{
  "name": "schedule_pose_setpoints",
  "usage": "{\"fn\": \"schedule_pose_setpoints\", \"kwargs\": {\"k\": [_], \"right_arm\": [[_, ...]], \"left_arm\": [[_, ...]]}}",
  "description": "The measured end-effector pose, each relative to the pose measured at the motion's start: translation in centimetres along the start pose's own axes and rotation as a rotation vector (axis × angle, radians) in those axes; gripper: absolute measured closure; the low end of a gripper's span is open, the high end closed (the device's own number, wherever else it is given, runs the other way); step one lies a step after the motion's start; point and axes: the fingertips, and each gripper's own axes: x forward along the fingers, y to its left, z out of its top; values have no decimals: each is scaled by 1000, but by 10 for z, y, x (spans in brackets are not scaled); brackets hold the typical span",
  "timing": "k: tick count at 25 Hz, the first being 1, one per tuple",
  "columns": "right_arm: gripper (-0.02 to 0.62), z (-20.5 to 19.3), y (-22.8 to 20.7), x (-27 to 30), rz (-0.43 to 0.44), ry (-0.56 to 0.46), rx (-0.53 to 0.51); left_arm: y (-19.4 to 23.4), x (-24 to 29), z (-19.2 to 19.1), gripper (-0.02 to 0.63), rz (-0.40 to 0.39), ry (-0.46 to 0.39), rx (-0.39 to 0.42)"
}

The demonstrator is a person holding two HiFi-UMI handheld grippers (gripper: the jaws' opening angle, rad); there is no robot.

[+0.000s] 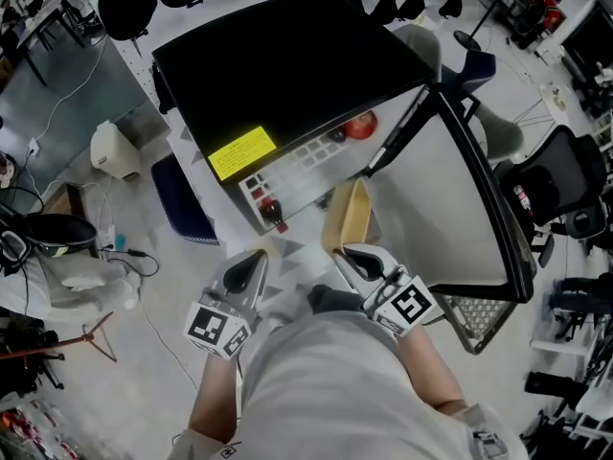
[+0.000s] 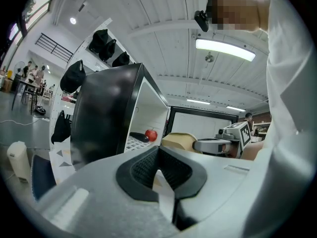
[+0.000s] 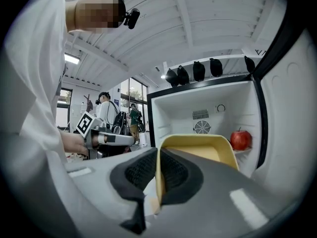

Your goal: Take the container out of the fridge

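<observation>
1 fridge (image 1: 287, 65), 1 yellow container (image 1: 350, 217), 1 red apple (image 1: 361, 125), 2 grippers: L gripper (image 1: 253, 260), R gripper (image 1: 352, 255).

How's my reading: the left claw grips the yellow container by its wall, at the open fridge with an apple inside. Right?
Wrong claw: the right claw grips the yellow container by its wall, seen in the right gripper view. The rest holds.

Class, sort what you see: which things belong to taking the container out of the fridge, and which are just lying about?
Job: container, fridge, right gripper clamped on the container's wall.
Lying about: apple, small bottle, white jug on the floor.
</observation>
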Motion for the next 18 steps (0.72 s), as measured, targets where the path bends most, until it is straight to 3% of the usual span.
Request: {"fn": "schedule_pose_setpoints", "kwargs": {"k": [18], "right_arm": [[577,-8,-9,2,-4,12,19]], "left_arm": [[3,5,-3,598,19,23,-1]]}}
